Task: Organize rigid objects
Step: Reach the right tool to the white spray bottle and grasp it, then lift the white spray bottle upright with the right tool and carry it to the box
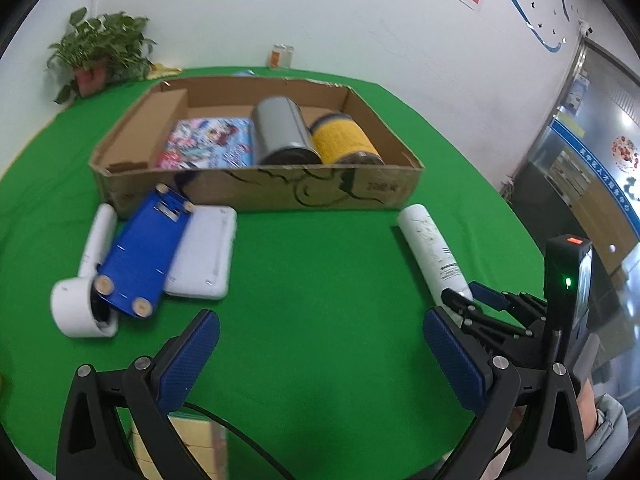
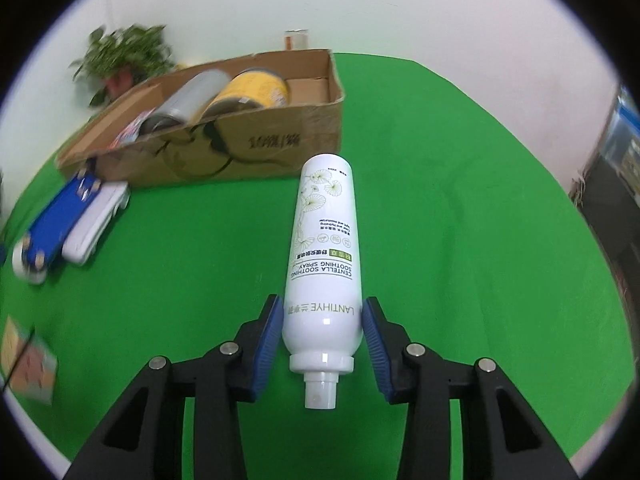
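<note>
A white spray bottle (image 2: 324, 256) lies on the green table, nozzle toward me. My right gripper (image 2: 323, 312) is shut on its lower body; both blue pads touch its sides. The bottle also shows in the left wrist view (image 1: 430, 246). My left gripper (image 1: 320, 336) is open and empty over bare green cloth. A cardboard box (image 1: 256, 188) holds a silver can (image 1: 280, 130), a yellow can (image 1: 344, 138) and a colourful book (image 1: 208, 142). A blue board with wooden wheels (image 1: 140, 248), a white flat case (image 1: 202, 254) and a white handled device (image 1: 82, 304) lie left of the box.
A potted plant (image 1: 96, 56) and a glass jar (image 1: 282, 56) stand at the table's far edge by the wall. A yellow checked card (image 1: 188, 444) lies under my left gripper. A patterned card (image 2: 28, 364) lies at the near left.
</note>
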`<state>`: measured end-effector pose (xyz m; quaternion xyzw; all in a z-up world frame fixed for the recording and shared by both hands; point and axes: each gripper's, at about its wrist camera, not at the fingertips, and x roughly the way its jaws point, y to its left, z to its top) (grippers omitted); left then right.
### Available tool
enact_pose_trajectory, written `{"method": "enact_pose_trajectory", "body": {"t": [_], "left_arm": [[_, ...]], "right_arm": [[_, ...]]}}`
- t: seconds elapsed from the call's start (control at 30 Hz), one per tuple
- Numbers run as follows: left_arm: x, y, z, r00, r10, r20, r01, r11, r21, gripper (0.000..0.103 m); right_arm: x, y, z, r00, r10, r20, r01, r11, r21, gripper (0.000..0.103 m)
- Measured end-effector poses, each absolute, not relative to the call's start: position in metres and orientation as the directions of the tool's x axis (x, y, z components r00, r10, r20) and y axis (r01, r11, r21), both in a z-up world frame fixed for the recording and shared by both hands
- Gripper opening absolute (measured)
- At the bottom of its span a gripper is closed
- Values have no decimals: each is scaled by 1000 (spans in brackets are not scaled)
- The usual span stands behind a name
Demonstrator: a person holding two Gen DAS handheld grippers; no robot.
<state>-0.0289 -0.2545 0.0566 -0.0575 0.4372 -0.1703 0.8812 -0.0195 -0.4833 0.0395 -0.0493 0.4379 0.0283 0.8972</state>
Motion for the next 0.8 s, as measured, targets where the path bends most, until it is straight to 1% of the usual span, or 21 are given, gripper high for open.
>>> {"method": "enact_pose_trajectory", "body": {"t": [0.1, 0.13, 0.2, 0.27, 0.33, 0.37, 0.5, 0.53, 0.57, 0.63, 0.7, 0.77, 0.8], "left_arm": [[-28, -266, 48, 481, -435, -761, 299, 898, -324, 102], [-27, -272, 42, 436, -482, -760, 323, 872, -368, 102], [-22, -283, 30, 356, -548, -757, 346, 829, -439, 101], [-15, -295, 13, 269, -601, -753, 338, 791, -511, 99], [-8, -304, 0, 212, -628, -749, 328, 767, -551, 91], [-4, -307, -5, 192, -639, -745, 323, 758, -567, 91], [7, -308, -15, 184, -656, -732, 297, 747, -595, 91], [9, -307, -17, 189, -651, -736, 290, 753, -591, 88], [12, -307, -18, 192, -643, -742, 284, 760, -585, 81], [19, -305, -24, 179, -634, -753, 269, 767, -582, 73], [25, -301, -32, 176, -611, -772, 238, 787, -569, 68], [26, -299, -38, 169, -598, -784, 216, 798, -562, 57], [28, -296, -41, 166, -597, -785, 205, 799, -565, 56]], "right_arm": [[-47, -481, 40, 593, 38, -804, -188, 978, -93, 40], [-53, -481, 40, 586, 55, -809, -211, 974, -86, 40], [-68, -479, 41, 558, 120, -821, -259, 965, -34, 41], [-79, -476, 45, 546, 211, -811, -318, 947, 33, 44], [-89, -474, 52, 529, 322, -785, -372, 920, 126, 50], [-89, -473, 53, 522, 346, -779, -378, 913, 152, 53], [-82, -479, 52, 495, 378, -782, -351, 910, 218, 54], [-79, -480, 50, 477, 397, -785, -340, 906, 252, 54], [-77, -479, 48, 461, 411, -786, -334, 902, 275, 54], [-75, -473, 42, 434, 434, -789, -335, 891, 306, 54], [-72, -466, 38, 413, 446, -794, -327, 886, 327, 54], [-69, -455, 33, 373, 477, -796, -329, 870, 367, 54], [-68, -449, 31, 362, 486, -796, -335, 864, 375, 54]]}}
